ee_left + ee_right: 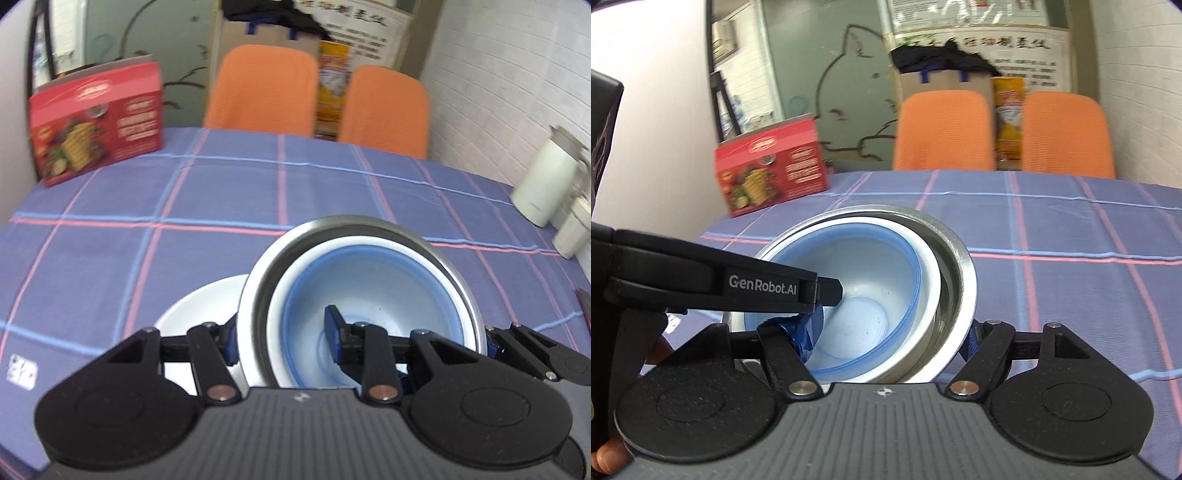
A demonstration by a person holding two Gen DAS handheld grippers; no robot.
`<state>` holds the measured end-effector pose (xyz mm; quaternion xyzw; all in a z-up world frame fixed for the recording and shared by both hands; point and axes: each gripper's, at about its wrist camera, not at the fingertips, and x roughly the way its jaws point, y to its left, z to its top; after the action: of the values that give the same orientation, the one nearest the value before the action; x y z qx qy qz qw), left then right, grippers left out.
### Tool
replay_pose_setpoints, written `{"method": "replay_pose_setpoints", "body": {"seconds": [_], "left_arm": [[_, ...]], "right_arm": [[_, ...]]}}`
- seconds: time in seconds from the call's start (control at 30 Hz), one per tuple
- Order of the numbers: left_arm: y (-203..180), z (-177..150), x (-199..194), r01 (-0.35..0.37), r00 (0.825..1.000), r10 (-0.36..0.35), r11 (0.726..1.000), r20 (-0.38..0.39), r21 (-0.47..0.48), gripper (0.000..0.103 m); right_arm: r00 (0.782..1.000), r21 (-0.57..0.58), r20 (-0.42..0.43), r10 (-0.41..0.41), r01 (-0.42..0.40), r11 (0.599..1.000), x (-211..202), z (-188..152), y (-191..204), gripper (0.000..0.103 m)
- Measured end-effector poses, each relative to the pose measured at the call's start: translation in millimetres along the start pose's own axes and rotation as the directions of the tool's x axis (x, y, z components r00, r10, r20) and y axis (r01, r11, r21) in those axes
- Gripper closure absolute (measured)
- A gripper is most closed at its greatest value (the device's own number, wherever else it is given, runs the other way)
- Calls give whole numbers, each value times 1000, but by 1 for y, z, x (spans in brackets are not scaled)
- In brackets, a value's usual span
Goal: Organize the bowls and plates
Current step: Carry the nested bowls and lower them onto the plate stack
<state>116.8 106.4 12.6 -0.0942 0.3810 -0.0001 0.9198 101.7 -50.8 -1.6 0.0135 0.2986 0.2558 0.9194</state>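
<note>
Both the left tool [282, 343] and right tool [886, 332] are closed across opposite rims of the nested bowl stack [369, 280], steel bowl [960, 258] outermost.

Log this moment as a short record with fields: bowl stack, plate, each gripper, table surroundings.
bowl stack: pale blue plastic bowl nested in white bowl, inside brushed steel bowl
plate: round white plate, left of the stack
left gripper: jaws astride the stack's left rim
right gripper: jaws astride the stack's right rim
surroundings: checked purple tablecloth, red food box, cream jug
</note>
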Motion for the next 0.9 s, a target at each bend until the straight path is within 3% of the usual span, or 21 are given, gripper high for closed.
{"method": "replay_pose_setpoints", "body": {"seconds": [0.17,0.43,0.53,0.57,0.6,0.77,0.9], "left_arm": [[33,-13,1,-21,999,20,998,-26,-52,73],[50,-22,16,17,999,-20,997,-38,-75,67],[49,-22,15,20,999,-22,997,-28,-75,56],[49,-22,14,22,1000,-23,997,-18,-78,38],[49,-21,11,27,1000,-27,996,0,-85,30],[47,-15,-8,-21,996,27,997,89,-70,22],[49,-10,-20,-27,992,38,996,121,-88,22]], "right_arm": [[998,-20,-52,30,-31,999,16,-7,22,43],[996,-51,-89,-1,-4,999,25,-15,36,41],[996,-52,-93,2,-6,999,26,-15,35,42],[996,-56,-90,-7,2,998,25,-15,35,42],[996,-61,-82,-22,17,998,23,-14,36,42],[999,-65,-22,-43,42,997,12,-9,35,42],[997,-28,24,-69,70,997,-1,-5,22,42]]}}
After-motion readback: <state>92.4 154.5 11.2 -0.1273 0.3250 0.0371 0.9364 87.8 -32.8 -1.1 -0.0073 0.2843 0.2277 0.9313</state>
